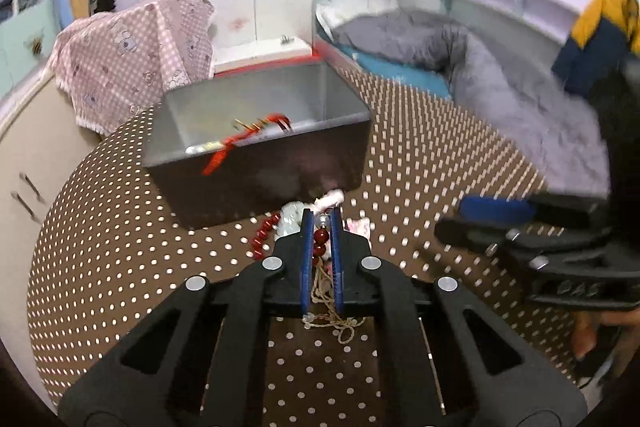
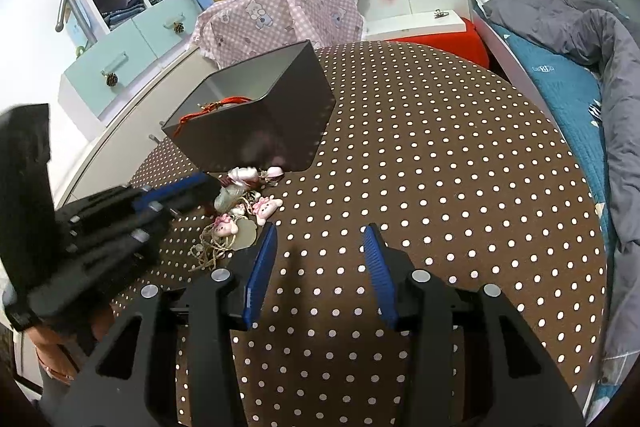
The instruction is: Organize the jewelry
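Observation:
My left gripper (image 1: 321,217) is shut on a red bead bracelet (image 1: 321,237), whose beads show between the blue pads and trail off to the left on the cloth. It sits over a small jewelry pile just in front of the dark grey box (image 1: 256,171). A tan twine cord (image 1: 332,323) hangs under the jaws. The pile holds pink bunny charms (image 2: 266,207), a pale disc (image 2: 246,237) and twine (image 2: 212,247). A red corded piece (image 2: 212,109) lies in the box (image 2: 280,131), draped over its rim. My right gripper (image 2: 322,231) is open over bare cloth, right of the pile.
A round table with a brown polka-dot cloth (image 2: 420,147) carries everything. A pink patterned cloth (image 2: 288,15) drapes something behind the box. A bed with a grey quilt (image 2: 580,39) is to the right, a wardrobe and drawers (image 2: 132,27) to the left.

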Demonstrator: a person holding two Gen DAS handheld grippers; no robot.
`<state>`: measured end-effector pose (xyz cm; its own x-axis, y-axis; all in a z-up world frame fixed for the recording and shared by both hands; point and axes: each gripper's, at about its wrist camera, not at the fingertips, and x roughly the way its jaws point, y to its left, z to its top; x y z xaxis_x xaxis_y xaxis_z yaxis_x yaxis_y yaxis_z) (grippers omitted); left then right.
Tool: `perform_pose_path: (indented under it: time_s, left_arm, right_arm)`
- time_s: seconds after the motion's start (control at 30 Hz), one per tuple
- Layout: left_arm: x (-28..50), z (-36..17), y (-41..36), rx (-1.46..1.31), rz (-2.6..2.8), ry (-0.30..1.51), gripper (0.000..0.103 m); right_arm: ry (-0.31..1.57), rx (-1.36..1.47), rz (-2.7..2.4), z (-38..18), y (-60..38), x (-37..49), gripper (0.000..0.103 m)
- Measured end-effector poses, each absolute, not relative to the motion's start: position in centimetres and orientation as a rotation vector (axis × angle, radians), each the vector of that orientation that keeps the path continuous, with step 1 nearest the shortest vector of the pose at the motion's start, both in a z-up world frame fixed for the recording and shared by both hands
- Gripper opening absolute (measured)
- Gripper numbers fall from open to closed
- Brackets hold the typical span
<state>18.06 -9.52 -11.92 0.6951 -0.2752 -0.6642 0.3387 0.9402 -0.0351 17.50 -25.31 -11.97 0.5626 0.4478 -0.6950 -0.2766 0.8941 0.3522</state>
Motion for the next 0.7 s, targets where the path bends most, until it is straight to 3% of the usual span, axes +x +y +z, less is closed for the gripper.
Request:
perform_pose_path:
  time_s: [0.27, 0.7]
  left_arm:
    - [16.8, -10.1, -4.8, -0.119, -0.343, 0.674, 0.008]
    - [14.6, -10.0, 0.6, -0.228, -0.264, 0.649, 0.008]
  right_arm:
    - [0.883, 0.176, 0.461, -11.7, -22.9, 17.1, 0.042]
    - [0.870, 0.022, 0.524, -11.0, -16.2, 16.9, 0.042]
